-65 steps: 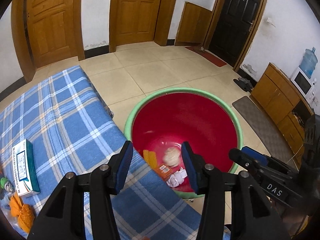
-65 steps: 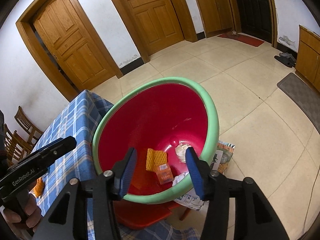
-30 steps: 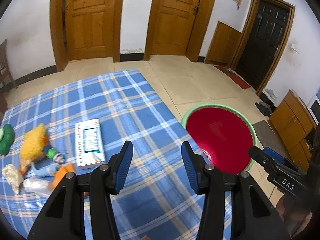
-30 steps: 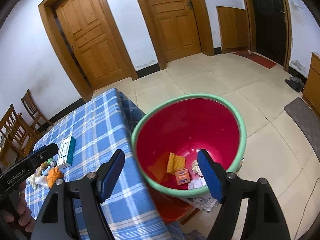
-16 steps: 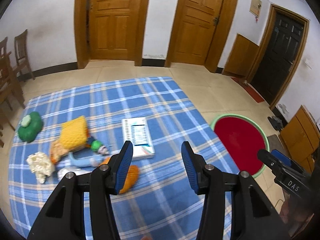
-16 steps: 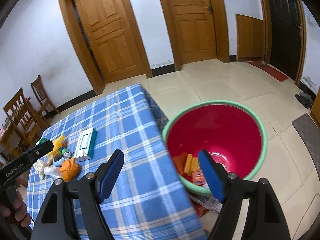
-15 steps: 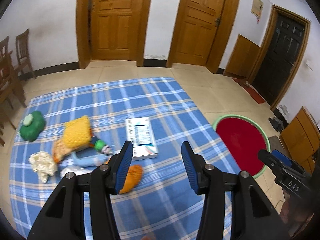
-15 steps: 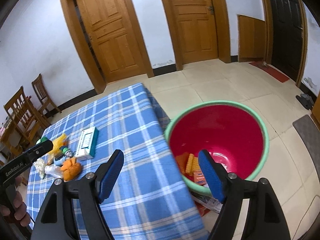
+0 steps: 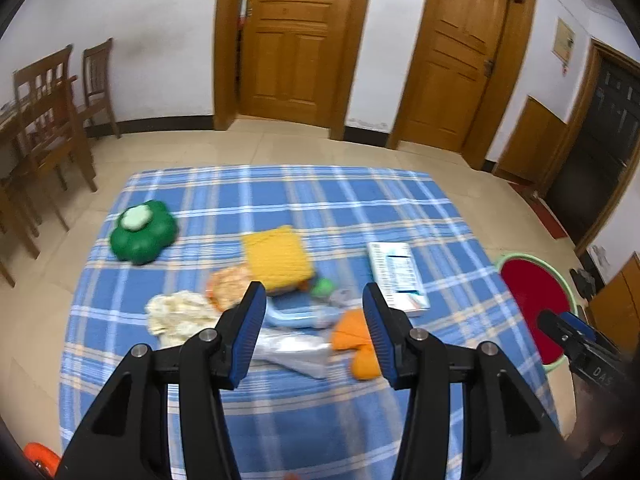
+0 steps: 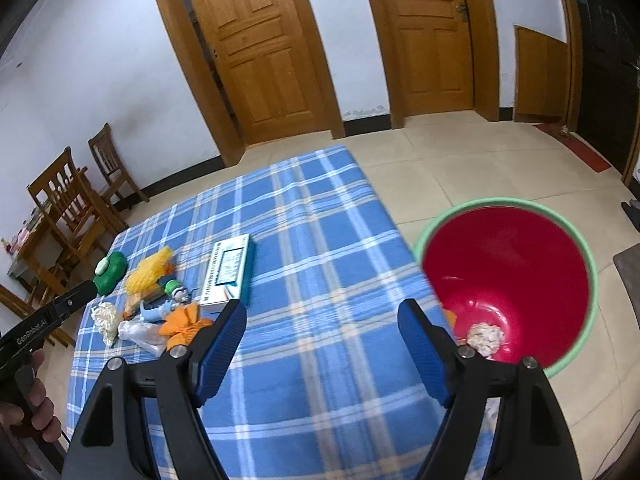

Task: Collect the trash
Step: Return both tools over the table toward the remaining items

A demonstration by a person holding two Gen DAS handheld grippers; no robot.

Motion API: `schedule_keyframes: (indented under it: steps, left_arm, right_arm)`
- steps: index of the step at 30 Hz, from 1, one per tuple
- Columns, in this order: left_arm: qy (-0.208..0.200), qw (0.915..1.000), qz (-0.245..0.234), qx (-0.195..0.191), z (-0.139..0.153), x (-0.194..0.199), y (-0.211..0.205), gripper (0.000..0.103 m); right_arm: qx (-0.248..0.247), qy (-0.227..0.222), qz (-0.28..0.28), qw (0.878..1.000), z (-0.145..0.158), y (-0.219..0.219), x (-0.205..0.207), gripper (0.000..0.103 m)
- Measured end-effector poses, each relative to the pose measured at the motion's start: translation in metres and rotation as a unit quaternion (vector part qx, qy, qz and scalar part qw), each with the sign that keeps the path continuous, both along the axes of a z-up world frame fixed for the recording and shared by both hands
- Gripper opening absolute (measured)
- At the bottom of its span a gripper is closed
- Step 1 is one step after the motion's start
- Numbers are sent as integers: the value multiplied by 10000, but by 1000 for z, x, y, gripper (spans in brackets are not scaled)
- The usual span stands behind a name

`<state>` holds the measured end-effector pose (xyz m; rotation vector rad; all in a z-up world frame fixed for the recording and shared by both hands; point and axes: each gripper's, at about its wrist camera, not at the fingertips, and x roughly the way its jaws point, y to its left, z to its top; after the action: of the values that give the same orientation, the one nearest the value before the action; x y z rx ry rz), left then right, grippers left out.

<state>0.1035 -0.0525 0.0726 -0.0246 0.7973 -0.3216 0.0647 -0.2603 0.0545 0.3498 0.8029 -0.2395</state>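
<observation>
Left wrist view: my left gripper hangs spread, empty, over tangled litter; I might snag the plastic wrap alongside.

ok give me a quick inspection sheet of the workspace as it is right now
surface: blue plaid tablecloth covers the table.
job's things: red bin with green rim stands on the floor off the table's right edge, a few scraps at its bottom.
clutter: green cushion-like item, yellow sponge, white box, orange peel, clear plastic wrapper, crumpled tissue; all on the cloth.
grippers: left gripper open above the pile, holding nothing; right gripper open, holding nothing.
cables: nothing seen.
surroundings: wooden doors, wooden chairs, tiled floor.
</observation>
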Motion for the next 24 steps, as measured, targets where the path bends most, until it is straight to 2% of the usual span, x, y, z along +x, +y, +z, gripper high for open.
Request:
schedule_keyframes:
  steps: [10,24]
  left_arm:
    - [224,9983,532,99,-26,25,59,51]
    - [659,9969,431,-77,-67,51,79,51]
  right_arm:
    - [48,241,288,9993,-18,30,42,82]
    - [14,499,501,9975,-42,57,92,83]
